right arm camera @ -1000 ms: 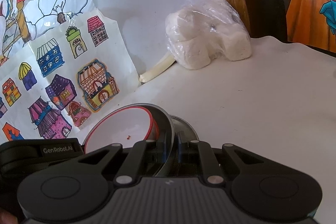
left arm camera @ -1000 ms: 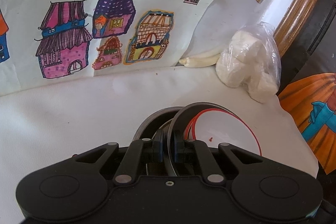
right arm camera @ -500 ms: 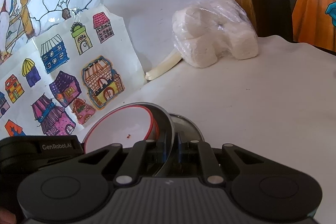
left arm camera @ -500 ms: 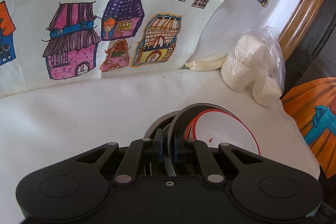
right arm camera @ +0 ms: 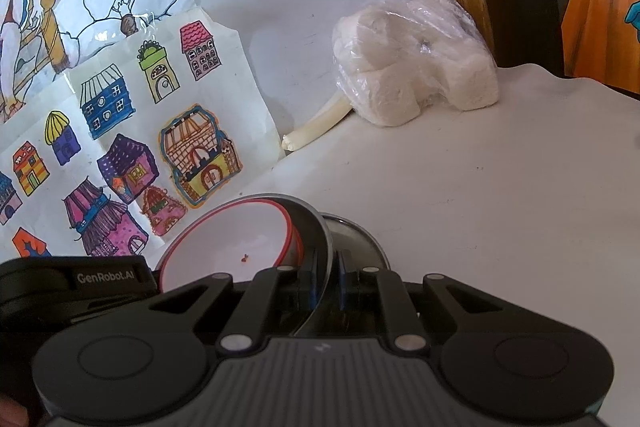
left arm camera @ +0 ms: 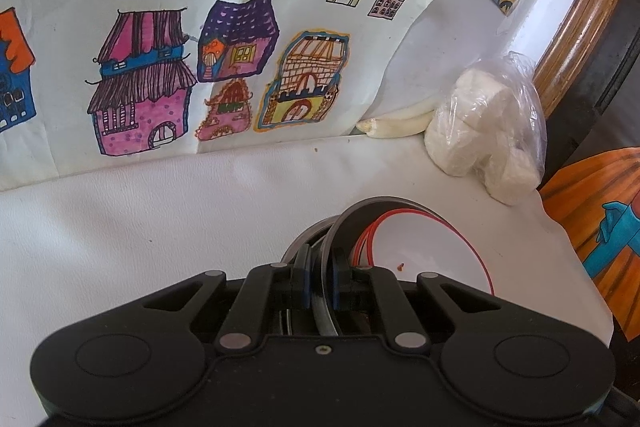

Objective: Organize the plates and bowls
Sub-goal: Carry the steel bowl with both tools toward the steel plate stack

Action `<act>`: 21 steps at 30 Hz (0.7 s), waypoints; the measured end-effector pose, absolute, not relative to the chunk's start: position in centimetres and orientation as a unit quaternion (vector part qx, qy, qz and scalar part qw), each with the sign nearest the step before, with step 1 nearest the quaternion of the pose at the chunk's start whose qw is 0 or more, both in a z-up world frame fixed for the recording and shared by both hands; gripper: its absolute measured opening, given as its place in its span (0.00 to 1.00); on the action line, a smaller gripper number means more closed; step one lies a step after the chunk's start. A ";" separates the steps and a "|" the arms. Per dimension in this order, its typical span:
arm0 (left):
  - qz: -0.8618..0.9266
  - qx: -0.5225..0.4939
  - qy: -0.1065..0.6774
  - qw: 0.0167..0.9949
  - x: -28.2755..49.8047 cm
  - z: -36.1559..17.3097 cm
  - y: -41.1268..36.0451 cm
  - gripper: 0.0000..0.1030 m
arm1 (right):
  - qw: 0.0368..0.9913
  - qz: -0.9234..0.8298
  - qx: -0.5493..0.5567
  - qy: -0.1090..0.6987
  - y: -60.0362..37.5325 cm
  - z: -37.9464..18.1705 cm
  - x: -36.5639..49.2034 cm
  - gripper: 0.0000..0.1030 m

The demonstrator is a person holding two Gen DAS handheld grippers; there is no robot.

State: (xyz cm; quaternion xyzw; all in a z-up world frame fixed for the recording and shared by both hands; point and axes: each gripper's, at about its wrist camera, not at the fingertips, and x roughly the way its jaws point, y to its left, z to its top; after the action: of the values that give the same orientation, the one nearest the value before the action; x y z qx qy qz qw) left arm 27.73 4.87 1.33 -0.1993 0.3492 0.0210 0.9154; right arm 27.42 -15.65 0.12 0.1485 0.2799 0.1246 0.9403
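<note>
Both tools angle downward, the left tool and right tool each clenched on the grey metal bowl's thin rim, a smooth red-rimmed white bowl nested inside.

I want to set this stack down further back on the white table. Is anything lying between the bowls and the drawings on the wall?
Nothing visible does. The white table is bare from the bowls back to the drawings. The bagged white lumps and a pale stick sit off in the far right corner.

Left gripper clamped, right gripper seemingly clamped
</note>
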 end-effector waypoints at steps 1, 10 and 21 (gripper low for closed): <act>0.021 -0.199 0.349 0.915 27.7 1.4 4.8 0.08 | 0.940 0.125 0.149 0.280 -15.7 0.1 27.4 0.13; 0.021 -0.199 0.350 0.915 27.8 1.4 4.8 0.08 | 0.940 0.125 0.148 0.280 -15.7 0.1 27.4 0.13; 0.022 -0.198 0.350 0.915 27.8 1.4 4.8 0.08 | 0.940 0.125 0.147 0.280 -15.6 0.0 27.4 0.13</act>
State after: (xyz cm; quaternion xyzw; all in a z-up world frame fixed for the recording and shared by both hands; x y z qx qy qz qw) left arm 27.77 4.82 1.44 -0.1985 0.3499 0.0220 0.9152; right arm 27.39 -15.65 -0.02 0.1473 0.2798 0.1248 0.9404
